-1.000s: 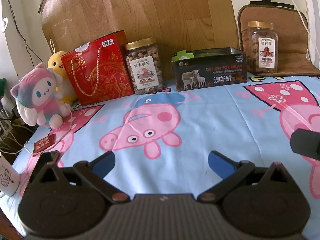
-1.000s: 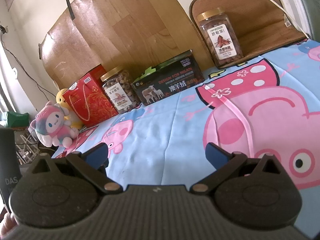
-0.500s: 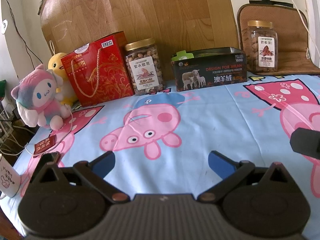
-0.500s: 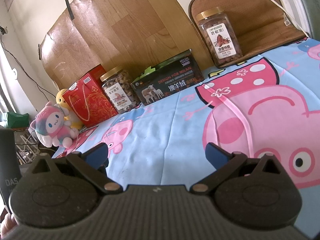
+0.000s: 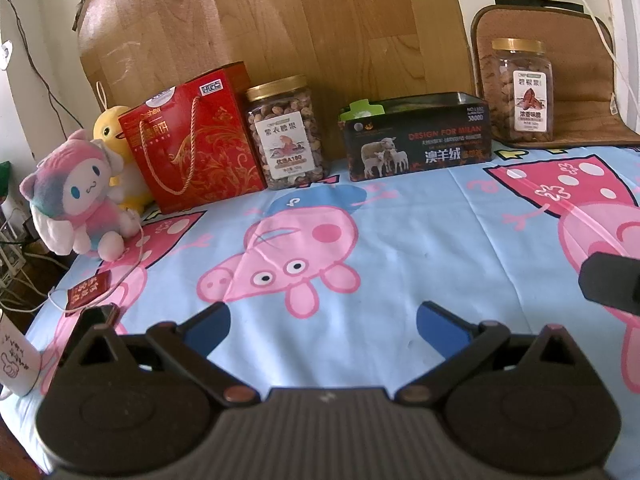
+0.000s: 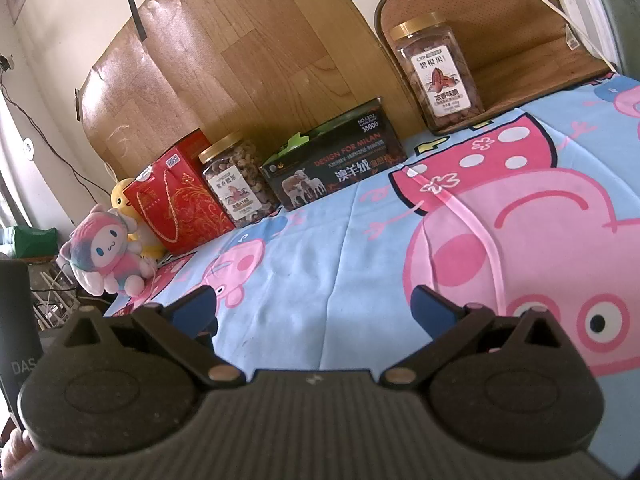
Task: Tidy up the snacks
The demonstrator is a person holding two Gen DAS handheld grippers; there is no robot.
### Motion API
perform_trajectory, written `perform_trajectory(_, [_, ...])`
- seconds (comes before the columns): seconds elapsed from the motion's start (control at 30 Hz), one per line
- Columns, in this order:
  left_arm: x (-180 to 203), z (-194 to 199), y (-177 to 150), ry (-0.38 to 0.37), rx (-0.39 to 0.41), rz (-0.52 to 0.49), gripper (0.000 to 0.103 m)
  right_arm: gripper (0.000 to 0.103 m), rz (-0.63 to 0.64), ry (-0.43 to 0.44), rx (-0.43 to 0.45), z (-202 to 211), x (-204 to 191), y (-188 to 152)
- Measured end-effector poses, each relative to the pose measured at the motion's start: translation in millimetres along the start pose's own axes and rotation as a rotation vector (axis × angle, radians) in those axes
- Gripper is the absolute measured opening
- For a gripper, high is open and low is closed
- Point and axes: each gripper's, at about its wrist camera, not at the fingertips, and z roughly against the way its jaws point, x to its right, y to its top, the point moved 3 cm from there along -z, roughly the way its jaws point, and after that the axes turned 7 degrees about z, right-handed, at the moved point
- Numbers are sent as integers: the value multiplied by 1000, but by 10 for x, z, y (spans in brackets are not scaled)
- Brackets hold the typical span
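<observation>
A row of snacks stands at the back of the table: a red gift bag (image 5: 192,140) (image 6: 176,200), a gold-lidded nut jar (image 5: 286,132) (image 6: 236,180), a dark open tin box (image 5: 416,136) (image 6: 336,160) and a second nut jar (image 5: 520,88) (image 6: 436,72) on a brown mat at the far right. My left gripper (image 5: 324,320) is open and empty, low over the cloth, well short of the row. My right gripper (image 6: 314,304) is open and empty too, to the right of the left one.
A pink plush toy (image 5: 76,200) and a yellow plush duck (image 5: 112,132) sit at the left end of the row. A small red packet (image 5: 88,290) and a white cup (image 5: 16,360) lie near the table's left edge. A wooden board (image 5: 280,20) leans behind the snacks.
Both views have shifted very slightly; the grippers stay open and nothing on the table has moved.
</observation>
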Motion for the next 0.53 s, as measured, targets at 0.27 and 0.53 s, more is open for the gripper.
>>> perform_trajectory(0.27, [20, 7, -8, -5, 3, -8, 103, 103, -1, 0, -1, 0, 1, 2])
perform_trajectory(0.53, [50, 48, -2, -31, 18, -22, 103, 103, 0, -5, 5, 6, 8, -9])
